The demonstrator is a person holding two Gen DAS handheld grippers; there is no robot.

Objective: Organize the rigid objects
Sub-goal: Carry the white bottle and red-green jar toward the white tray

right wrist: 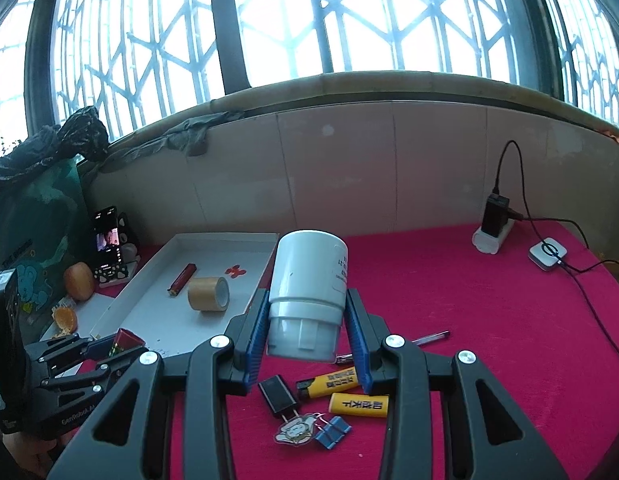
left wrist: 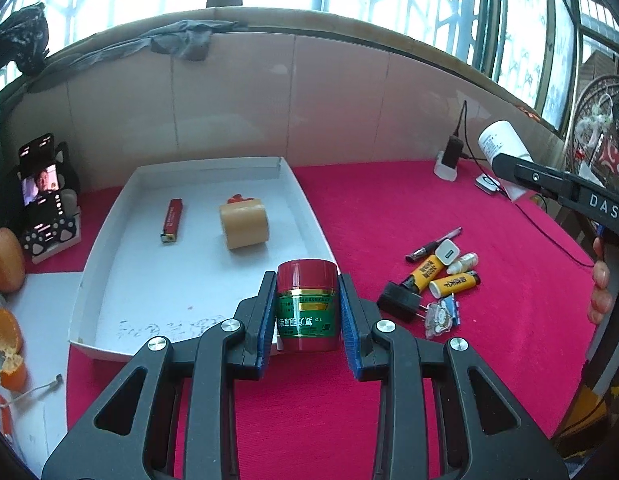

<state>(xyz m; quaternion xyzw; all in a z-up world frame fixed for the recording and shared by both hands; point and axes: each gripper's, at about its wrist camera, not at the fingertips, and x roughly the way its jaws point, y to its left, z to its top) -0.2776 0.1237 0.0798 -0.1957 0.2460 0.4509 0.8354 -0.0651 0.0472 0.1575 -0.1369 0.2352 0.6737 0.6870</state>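
Note:
My left gripper [left wrist: 307, 308] is shut on a red jar [left wrist: 307, 304] with a green and gold label, held above the near right corner of the white tray [left wrist: 109, 248]. The right gripper [right wrist: 307, 320] is shut on a white plastic bottle [right wrist: 309, 280], carried cap-first toward the camera over the red cloth. In the tray lie a red lighter [left wrist: 172, 220] and a roll of tan tape [left wrist: 244, 224]. The right wrist view catches the left gripper [right wrist: 109, 350] low on the left with the red jar [right wrist: 125, 342] in it. In the left wrist view the white bottle [left wrist: 503, 148] shows at right.
On the red cloth [left wrist: 389, 208] lies a cluster: two yellow lighters [right wrist: 341, 396], a black plug [right wrist: 278, 396], a keychain charm [right wrist: 295, 432], blue clips [right wrist: 333, 434], a pen [left wrist: 433, 245] and small white items. A phone on a stand [left wrist: 43, 188], orange peel and a charger with cables border the area.

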